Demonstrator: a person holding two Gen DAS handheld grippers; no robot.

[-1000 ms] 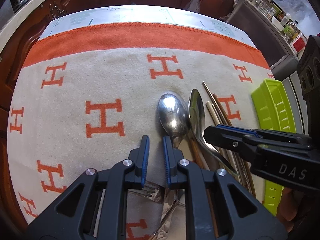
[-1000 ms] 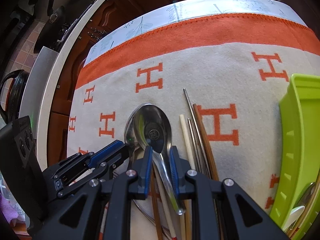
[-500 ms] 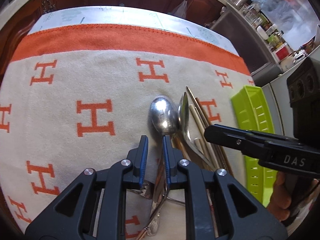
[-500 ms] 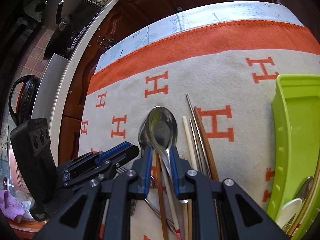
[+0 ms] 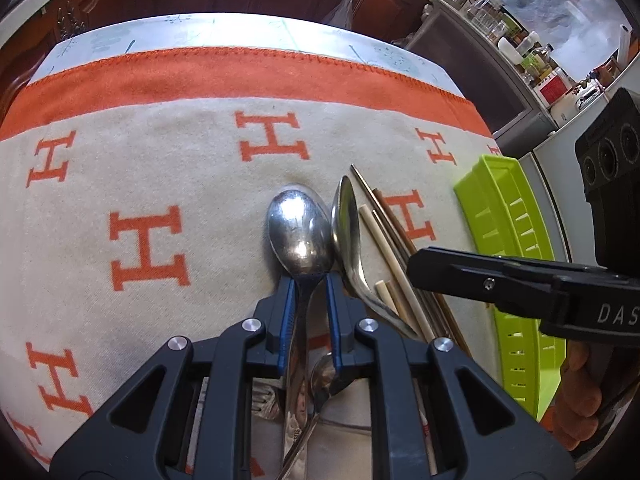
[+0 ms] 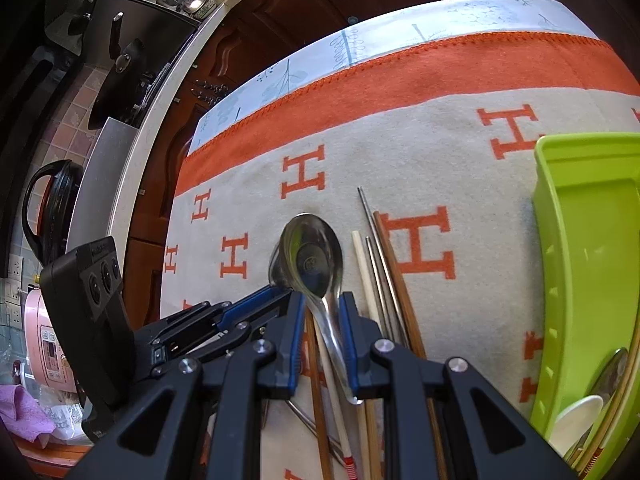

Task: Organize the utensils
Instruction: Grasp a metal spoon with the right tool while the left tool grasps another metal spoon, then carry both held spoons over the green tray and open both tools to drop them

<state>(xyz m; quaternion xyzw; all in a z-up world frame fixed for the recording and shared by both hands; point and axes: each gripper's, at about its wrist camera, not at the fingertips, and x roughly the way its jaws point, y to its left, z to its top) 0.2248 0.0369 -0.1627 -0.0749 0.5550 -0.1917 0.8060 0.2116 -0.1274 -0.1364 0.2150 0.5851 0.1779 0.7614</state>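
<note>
**Two spoons gripped over a patterned cloth**

Kitchen cabinets ring a table under a beige cloth (image 5: 160, 152) with orange H letters. From the left gripper (image 5: 310, 286), jaws clamped on the neck of a spoon (image 5: 300, 232), the bowl reaches ahead. Just to its right, the right gripper (image 6: 322, 308) pinches a second spoon (image 6: 314, 258) by its handle, tilted on edge. Chopsticks (image 6: 384, 272) lie right of that, and farther right stands a green tray (image 6: 560, 280) holding more utensils.

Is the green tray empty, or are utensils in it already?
Not empty: the green tray already holds a white spoon and other utensils at its near end.
</note>
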